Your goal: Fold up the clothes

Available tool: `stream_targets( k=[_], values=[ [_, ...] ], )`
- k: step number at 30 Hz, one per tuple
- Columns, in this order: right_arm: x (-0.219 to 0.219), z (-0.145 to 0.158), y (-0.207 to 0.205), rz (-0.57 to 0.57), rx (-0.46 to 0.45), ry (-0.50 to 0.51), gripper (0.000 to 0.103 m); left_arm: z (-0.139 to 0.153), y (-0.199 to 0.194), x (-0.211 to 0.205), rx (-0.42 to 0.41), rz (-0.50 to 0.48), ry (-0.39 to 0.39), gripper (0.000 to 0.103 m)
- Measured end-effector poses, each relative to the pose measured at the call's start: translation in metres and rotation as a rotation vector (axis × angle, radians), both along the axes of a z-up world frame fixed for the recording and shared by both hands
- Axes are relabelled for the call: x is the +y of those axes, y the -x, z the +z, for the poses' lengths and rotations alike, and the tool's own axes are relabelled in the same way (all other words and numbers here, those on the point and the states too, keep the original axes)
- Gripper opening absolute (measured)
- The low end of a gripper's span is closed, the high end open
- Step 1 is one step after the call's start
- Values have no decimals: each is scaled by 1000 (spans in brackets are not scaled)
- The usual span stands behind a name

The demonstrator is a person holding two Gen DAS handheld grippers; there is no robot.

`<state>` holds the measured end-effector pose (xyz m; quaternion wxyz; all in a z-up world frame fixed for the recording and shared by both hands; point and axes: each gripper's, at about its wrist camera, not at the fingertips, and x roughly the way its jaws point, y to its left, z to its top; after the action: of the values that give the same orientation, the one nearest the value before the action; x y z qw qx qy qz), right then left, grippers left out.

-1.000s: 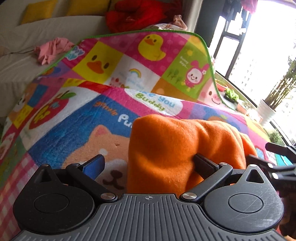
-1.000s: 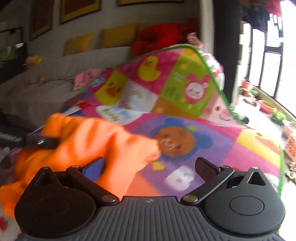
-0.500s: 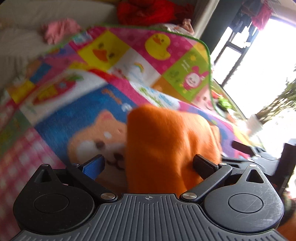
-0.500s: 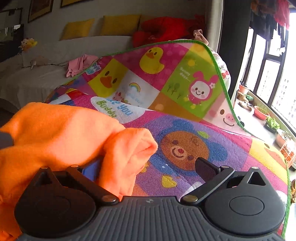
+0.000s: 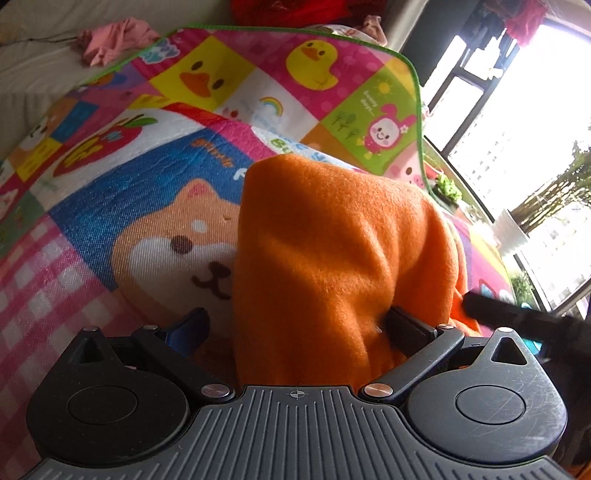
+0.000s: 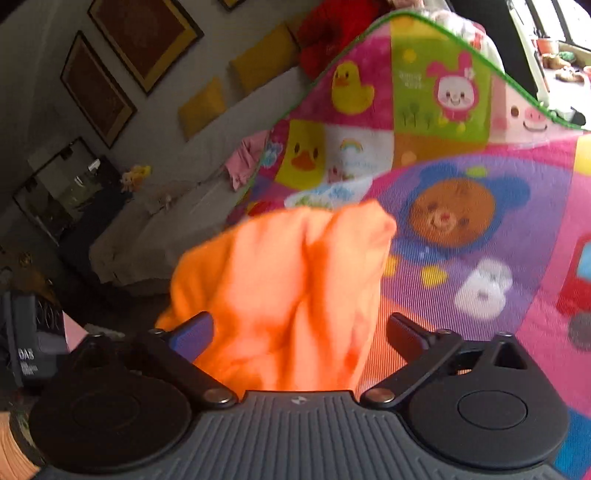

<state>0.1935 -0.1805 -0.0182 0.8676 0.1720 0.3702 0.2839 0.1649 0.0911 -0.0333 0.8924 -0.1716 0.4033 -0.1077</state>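
An orange fleece garment is bunched in a thick fold above the colourful cartoon play mat. My left gripper is open, its two fingers wide apart, and the garment fills the gap between them and presses against the right finger. In the right wrist view the same orange garment lies, blurred, between the spread fingers of my open right gripper. Part of the right gripper pokes into the left wrist view at the garment's right edge.
The play mat is draped over a raised surface, with its green-trimmed edge at the back. A pink garment lies on a white sofa behind. Red fabric and yellow cushions sit further back. Windows and potted plants are at the right.
The right gripper has rolled and shifted, so the orange garment now sits centred between its fingers instead of at its left finger. The left gripper has stayed around the garment.
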Motion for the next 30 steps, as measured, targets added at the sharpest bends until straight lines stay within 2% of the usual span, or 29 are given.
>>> stream_targets(
  k=[3, 11, 17, 22, 25, 30],
  values=[
    [11, -9, -8, 17, 13, 33, 72, -3, -4, 5, 3, -5, 26, 103],
    [54, -15, -52, 65, -11, -19, 72, -7, -28, 44, -31, 72, 61, 103],
    [102, -10, -105, 89, -73, -25, 72, 7, -68, 69, -107, 138, -10, 102],
    [98, -7, -109, 85, -93, 65, 72, 38, -63, 76, -191, 99, -49, 102],
    [92, -7, -106, 80, -100, 125, 72, 60, -63, 86, -269, 120, -59, 102],
    [82, -6, -102, 77, -110, 220, 73, 41, -102, 82, -186, 120, -126, 102]
  ],
)
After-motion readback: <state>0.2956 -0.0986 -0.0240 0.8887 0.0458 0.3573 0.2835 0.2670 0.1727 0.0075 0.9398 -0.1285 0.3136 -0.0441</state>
